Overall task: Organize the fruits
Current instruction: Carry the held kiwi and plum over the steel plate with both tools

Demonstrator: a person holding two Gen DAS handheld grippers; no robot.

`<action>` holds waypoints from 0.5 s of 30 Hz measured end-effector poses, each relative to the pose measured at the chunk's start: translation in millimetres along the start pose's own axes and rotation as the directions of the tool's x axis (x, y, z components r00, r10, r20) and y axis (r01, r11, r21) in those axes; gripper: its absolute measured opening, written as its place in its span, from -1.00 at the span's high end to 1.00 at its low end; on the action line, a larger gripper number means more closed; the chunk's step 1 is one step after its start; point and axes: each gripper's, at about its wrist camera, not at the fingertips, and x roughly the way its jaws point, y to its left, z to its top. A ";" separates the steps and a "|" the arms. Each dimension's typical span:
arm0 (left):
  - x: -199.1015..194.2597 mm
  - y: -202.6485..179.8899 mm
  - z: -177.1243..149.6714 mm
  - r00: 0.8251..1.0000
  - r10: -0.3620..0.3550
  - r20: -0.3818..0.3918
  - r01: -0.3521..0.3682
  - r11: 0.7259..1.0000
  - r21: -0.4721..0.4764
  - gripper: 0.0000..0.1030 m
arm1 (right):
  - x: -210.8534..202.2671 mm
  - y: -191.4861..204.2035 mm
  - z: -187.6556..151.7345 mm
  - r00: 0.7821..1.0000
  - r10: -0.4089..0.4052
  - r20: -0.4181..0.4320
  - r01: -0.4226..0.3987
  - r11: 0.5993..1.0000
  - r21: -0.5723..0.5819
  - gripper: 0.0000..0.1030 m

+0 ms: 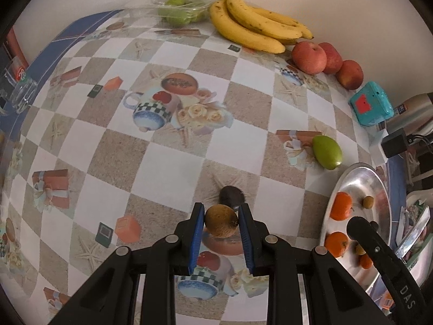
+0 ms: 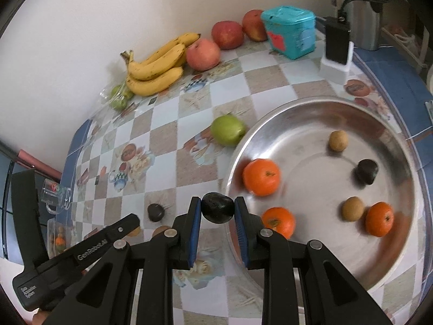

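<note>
My left gripper (image 1: 221,212) is shut on a brown kiwi (image 1: 220,220), held just above the table. A dark avocado (image 1: 231,196) lies on the cloth right beyond it. My right gripper (image 2: 217,205) is shut on another dark avocado (image 2: 217,207) at the left rim of the steel tray (image 2: 311,105). The tray holds three oranges (image 2: 261,176), two kiwis (image 2: 338,140) and a dark avocado (image 2: 366,171). A green pear (image 2: 227,130) lies just left of the tray. The left gripper also shows in the right wrist view (image 2: 151,230), at lower left.
Bananas (image 1: 251,24), three red apples (image 1: 308,57) and a bag of green fruit (image 1: 178,10) line the back wall. A teal box (image 1: 370,103), a charger (image 2: 337,43) and a steel flask (image 1: 414,113) stand at the right. A glass mug (image 1: 23,92) sits at the left edge.
</note>
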 end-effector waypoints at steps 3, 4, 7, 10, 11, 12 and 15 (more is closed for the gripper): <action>0.4 -9.1 0.3 1.000 -0.014 -0.008 0.014 1.000 0.008 0.46 | -2.8 -8.1 2.2 1.000 -0.009 0.007 0.009 1.000 0.013 0.50; 0.5 -13.3 0.3 1.000 -0.016 -0.009 0.016 1.000 0.015 0.46 | -3.4 -10.5 3.1 1.000 -0.012 0.009 0.012 1.000 0.016 0.50; 0.7 -25.7 -0.1 1.000 -0.017 -0.008 0.018 0.999 0.039 0.46 | -6.4 -20.0 6.0 1.000 -0.021 0.018 0.021 0.999 0.035 0.50; -1.4 -39.0 -0.6 1.000 -0.027 -0.002 0.027 0.998 0.063 0.46 | -9.4 -30.7 8.4 0.999 -0.036 0.027 0.034 0.998 0.056 0.50; -2.4 -43.1 -0.7 1.000 -0.028 0.001 0.028 0.997 0.071 0.46 | -10.1 -34.1 9.2 0.999 -0.039 0.028 0.037 0.997 0.064 0.50; -3.3 -49.1 -0.9 0.999 -0.032 0.004 0.031 0.996 0.083 0.46 | -11.1 -38.2 9.8 0.999 -0.043 0.030 0.040 0.997 0.073 0.50; -4.4 -63.3 -1.8 0.999 -0.043 0.005 0.042 0.993 0.109 0.46 | -14.2 -50.9 12.3 0.998 -0.052 0.039 0.048 0.994 0.102 0.50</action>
